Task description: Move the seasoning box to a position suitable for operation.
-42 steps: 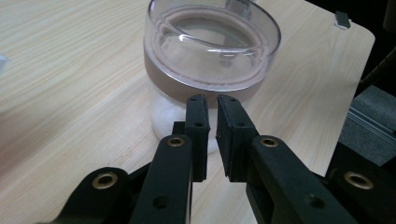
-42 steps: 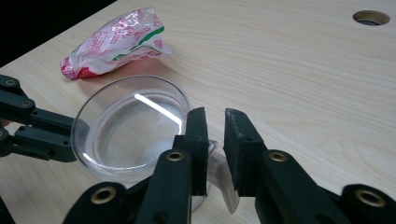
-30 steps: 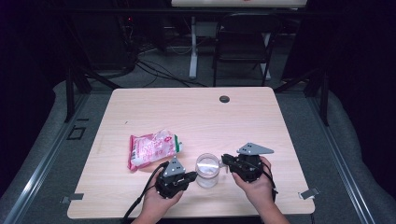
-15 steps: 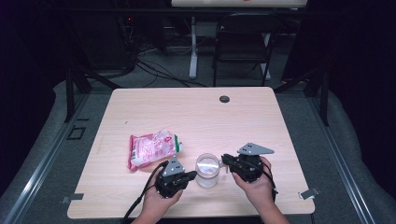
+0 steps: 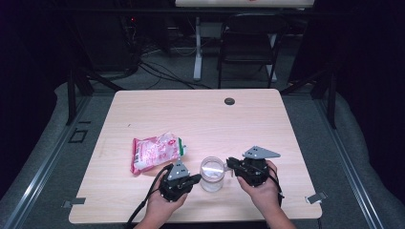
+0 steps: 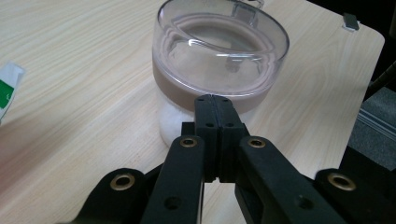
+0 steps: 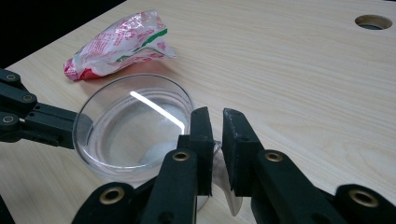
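Note:
A clear cup (image 5: 212,172) stands upright near the table's front edge, between both hands. My left gripper (image 5: 195,179) lies at its left with jaws pressed together, and in the left gripper view its tips (image 6: 215,100) rest against the cup (image 6: 219,51) wall with nothing between them. My right gripper (image 5: 229,164) comes in from the right. In the right gripper view its jaws (image 7: 215,116) stand a narrow gap apart, shut on the clear handle (image 7: 215,147) of the cup (image 7: 130,126). The cup's bottom looks whitish.
A red, white and green plastic pouch (image 5: 155,151) lies flat to the left of and behind the cup, also seen as the pouch (image 7: 119,44) beyond it. A round cable hole (image 5: 229,101) sits near the table's far edge. A chair stands beyond the table.

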Motion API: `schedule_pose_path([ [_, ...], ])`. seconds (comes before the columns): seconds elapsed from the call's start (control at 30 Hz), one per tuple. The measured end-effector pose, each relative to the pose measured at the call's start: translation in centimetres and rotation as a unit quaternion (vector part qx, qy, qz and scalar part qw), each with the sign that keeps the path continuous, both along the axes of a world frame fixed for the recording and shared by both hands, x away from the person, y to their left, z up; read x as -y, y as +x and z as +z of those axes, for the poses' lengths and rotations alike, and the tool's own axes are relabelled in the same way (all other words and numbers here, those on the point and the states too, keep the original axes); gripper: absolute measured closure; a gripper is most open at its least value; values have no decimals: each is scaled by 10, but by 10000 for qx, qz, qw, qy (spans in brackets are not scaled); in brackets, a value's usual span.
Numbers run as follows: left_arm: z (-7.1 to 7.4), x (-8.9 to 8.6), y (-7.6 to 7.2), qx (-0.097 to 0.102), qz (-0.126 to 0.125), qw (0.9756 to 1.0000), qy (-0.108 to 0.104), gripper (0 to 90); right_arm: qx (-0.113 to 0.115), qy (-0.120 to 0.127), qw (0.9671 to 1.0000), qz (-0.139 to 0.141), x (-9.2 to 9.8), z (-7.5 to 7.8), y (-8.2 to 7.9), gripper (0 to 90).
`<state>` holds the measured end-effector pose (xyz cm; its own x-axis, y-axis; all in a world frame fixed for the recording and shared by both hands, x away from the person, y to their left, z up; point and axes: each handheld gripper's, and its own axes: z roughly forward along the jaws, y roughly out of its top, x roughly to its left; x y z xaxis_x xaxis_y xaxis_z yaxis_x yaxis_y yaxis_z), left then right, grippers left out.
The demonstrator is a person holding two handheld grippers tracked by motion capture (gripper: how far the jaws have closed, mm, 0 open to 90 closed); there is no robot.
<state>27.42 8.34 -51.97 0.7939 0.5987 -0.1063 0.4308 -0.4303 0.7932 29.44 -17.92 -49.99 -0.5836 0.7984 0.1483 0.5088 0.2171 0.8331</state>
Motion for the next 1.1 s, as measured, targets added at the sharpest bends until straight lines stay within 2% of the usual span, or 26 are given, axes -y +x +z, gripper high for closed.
schedule_pose_path([
  [0.33, 5, 2, 1, 97, -41, 9999, -76, 900, 46, -35, 10000, 14, 1, 0, -2, 798],
  [0.37, 7, 2, 1, 92, -56, 9999, -113, 900, 91, -13, 9999, 117, 1, 1, -4, 782],
  [0.53, 10, 3, 4, 88, -79, 9998, -164, 900, 192, -74, 9994, 275, -1, 5, -12, 731],
  [0.57, 11, 4, 5, 115, -98, 9997, -176, 900, 304, -97, 9985, 446, -2, 7, -17, 683],
  [0.67, 15, 6, 6, 157, -119, 9996, -191, 900, 507, -217, 9971, 519, -5, 9, -26, 604],
  [0.9, 21, 9, 11, 149, -169, 9995, -239, 889, 527, -247, 9958, 713, -7, 10, -37, 514],
  [1.1, 27, 12, 12, 202, -192, 9990, -336, 837, 707, -547, 9916, 931, -18, 5, -43, 466],
])
